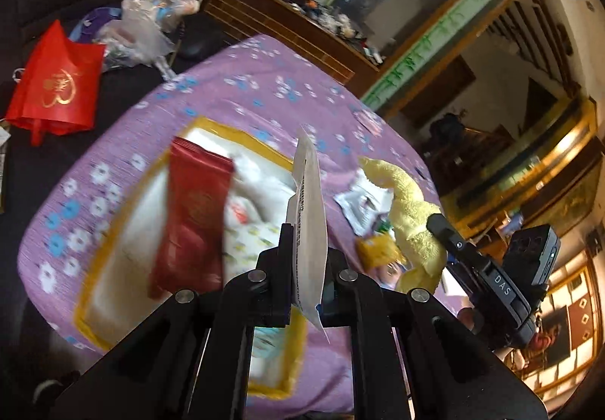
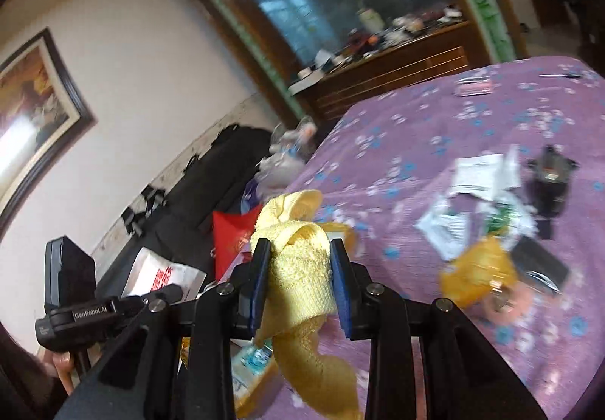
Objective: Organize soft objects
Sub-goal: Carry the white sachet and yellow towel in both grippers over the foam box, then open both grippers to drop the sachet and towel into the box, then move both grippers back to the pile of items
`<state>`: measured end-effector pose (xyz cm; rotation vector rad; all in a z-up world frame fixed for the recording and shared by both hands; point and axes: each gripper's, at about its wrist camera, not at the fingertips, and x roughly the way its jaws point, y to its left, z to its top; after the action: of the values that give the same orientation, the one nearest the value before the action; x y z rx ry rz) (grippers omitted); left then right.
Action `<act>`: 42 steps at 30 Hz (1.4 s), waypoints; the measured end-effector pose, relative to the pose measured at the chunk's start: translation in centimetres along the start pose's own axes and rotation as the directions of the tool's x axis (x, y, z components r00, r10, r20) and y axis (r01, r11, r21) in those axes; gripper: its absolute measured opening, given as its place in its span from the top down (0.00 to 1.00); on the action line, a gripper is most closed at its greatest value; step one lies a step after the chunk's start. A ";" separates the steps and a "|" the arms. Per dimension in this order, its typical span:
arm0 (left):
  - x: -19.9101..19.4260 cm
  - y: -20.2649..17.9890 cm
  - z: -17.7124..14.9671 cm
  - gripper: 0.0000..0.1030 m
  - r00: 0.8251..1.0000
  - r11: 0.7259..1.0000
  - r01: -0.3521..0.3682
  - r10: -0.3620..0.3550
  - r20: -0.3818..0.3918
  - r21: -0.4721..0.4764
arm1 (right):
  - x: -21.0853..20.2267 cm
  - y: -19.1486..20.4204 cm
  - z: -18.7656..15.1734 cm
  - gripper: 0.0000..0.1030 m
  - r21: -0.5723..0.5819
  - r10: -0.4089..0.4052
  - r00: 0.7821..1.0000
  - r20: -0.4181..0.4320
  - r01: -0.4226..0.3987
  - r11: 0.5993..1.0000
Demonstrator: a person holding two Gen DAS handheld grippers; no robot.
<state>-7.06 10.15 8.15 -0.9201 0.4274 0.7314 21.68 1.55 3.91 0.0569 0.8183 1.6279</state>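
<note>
In the left wrist view, a white packet (image 1: 308,227) is clamped edge-on between the jaws of the left gripper (image 1: 305,261), above a yellow-rimmed box (image 1: 89,280) on the purple floral bed (image 1: 264,95). In the right wrist view, a yellow towel (image 2: 300,268) is pinched by the right gripper (image 2: 300,265), raised over the bed's edge.

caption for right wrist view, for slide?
Right hand-held gripper clamps a yellow towel above the purple floral bedspread.
</note>
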 end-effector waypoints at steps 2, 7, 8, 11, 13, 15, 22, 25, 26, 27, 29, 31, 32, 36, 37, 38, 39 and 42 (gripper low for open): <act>0.2 0.6 0.8 0.93 1.000 1.000 -0.021 0.021 0.003 0.006 | 1.6 0.5 0.2 0.71 -0.013 -0.001 1.000 -0.016 0.000 1.000; 2.3 2.0 2.4 0.93 0.996 0.995 -0.088 0.089 -0.010 0.036 | 7.2 1.5 1.6 0.71 -0.051 0.013 0.995 -0.099 -0.018 0.999; 3.3 2.3 2.6 0.93 0.994 0.994 -0.101 0.103 -0.023 0.049 | 8.0 1.6 1.6 0.71 -0.063 0.014 0.994 -0.107 -0.020 0.998; 6.0 3.3 3.0 0.93 0.985 0.987 -0.154 0.157 -0.071 0.054 | 10.9 1.9 1.4 0.71 -0.108 0.008 0.988 -0.156 -0.025 0.994; 7.2 3.7 2.9 0.93 0.977 0.980 -0.193 0.197 -0.077 0.051 | 12.3 1.7 0.9 0.71 -0.122 -0.013 0.982 -0.191 -0.010 0.993; 8.2 3.9 2.6 0.93 0.969 0.970 -0.236 0.239 -0.065 0.059 | 13.2 1.5 0.1 0.70 -0.139 -0.040 0.977 -0.212 0.010 0.990; 10.5 4.0 1.4 0.77 0.964 0.968 -0.250 0.251 -0.091 0.025 | 14.2 1.8 -0.3 0.63 -0.180 -0.118 0.967 -0.227 0.077 0.981; 9.9 3.5 1.1 0.58 0.977 0.981 -0.194 0.195 -0.088 0.021 | 13.3 1.7 0.1 0.63 -0.149 -0.088 0.977 -0.196 0.059 0.987; 9.3 3.3 1.0 0.54 0.980 0.982 -0.187 0.187 -0.072 0.016 | 12.9 1.7 0.3 0.58 -0.131 -0.061 0.981 -0.185 0.037 0.991; 8.6 3.2 1.0 0.44 0.983 0.984 -0.176 0.177 -0.049 0.009 | 12.3 1.8 0.5 0.50 -0.115 -0.035 0.984 -0.175 0.015 0.993; 7.7 3.0 0.8 0.39 0.983 0.983 -0.181 0.181 -0.023 -0.002 | 11.3 2.2 0.7 0.47 -0.116 -0.022 0.987 -0.157 0.004 0.993; 7.1 2.4 0.5 0.39 0.973 0.973 -0.230 0.230 -0.018 0.008 | 10.1 2.9 0.8 0.47 -0.134 -0.010 0.989 -0.145 -0.009 0.991; 6.8 2.0 0.2 0.39 0.966 0.967 -0.256 0.256 -0.015 0.015 | 9.5 3.1 0.8 0.47 -0.137 -0.004 0.990 -0.138 -0.016 0.990; 5.3 -0.1 -0.6 0.39 0.960 0.959 -0.281 0.280 0.020 0.043 | 6.3 3.0 0.5 0.47 -0.133 0.043 0.993 -0.109 -0.058 0.989; 4.6 -1.1 -0.9 0.39 0.957 0.956 -0.290 0.288 0.042 0.055 | 5.3 2.8 0.4 0.47 -0.131 0.051 0.994 -0.100 -0.064 0.989; 3.9 -2.1 -1.2 0.39 0.954 0.953 -0.297 0.293 0.065 0.066 | 4.6 2.5 0.3 0.47 -0.130 0.055 0.994 -0.094 -0.067 0.989; 3.5 -2.8 -1.5 0.39 0.952 0.951 -0.301 0.296 0.078 0.074 | 3.7 2.1 0.2 0.46 -0.128 0.059 0.994 -0.090 -0.070 0.989; 3.0 -6.1 -2.6 0.39 0.955 0.949 -0.292 0.283 0.088 0.118 | 1.1 0.4 -0.4 0.45 -0.110 0.062 0.995 -0.084 -0.071 0.991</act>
<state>-0.62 6.72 8.25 -0.7142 0.5474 0.9880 20.91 2.34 3.39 -0.0625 0.7913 1.7459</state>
